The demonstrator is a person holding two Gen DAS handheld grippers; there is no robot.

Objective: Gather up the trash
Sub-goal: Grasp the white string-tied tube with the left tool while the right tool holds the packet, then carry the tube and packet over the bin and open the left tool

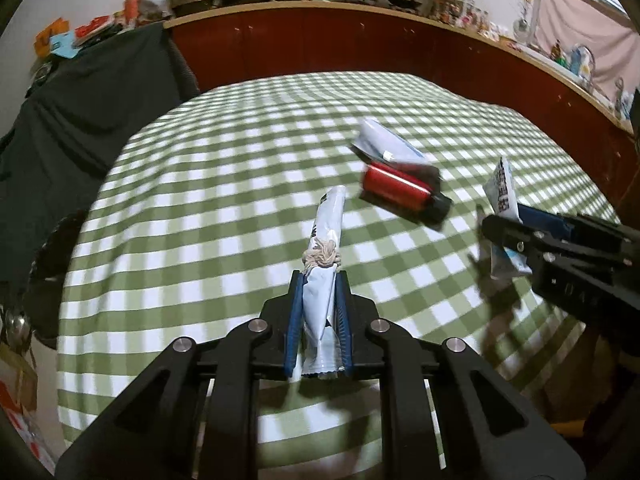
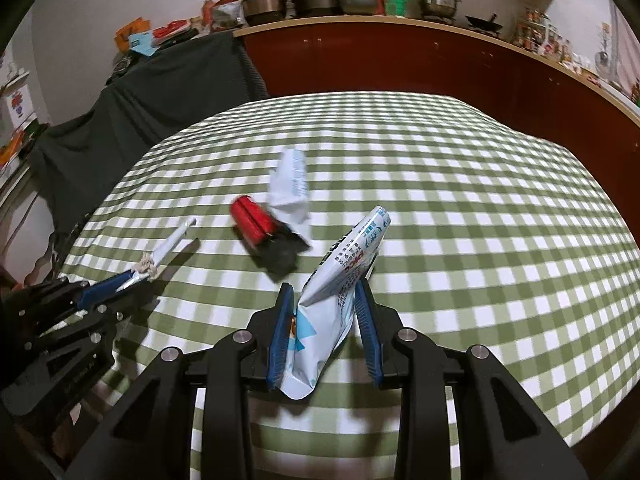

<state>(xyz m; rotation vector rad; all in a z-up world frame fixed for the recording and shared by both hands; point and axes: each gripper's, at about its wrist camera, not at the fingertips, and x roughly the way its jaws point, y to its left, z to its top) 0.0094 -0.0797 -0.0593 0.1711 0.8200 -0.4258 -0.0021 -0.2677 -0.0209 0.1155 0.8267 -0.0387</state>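
Both grippers carrying wrappers over the checked tablecloth (image 1: 208, 208).

I am seeing motion blur on the red can (image 1: 400, 190) and crumpled wrapper (image 1: 386, 146) at 1 o'clock, so their contact is unclear. My left gripper (image 1: 319, 280) is pinching a white wrapper (image 1: 326, 240) tight; my right gripper (image 2: 324, 292) is clamping a printed packet (image 2: 344, 272), jaws partly apart.

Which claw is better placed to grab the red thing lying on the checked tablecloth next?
Neither is free: the left claw grips a thin wrapper, the right claw a printed packet. Once emptied, probably the right; the red item looks closer to it.
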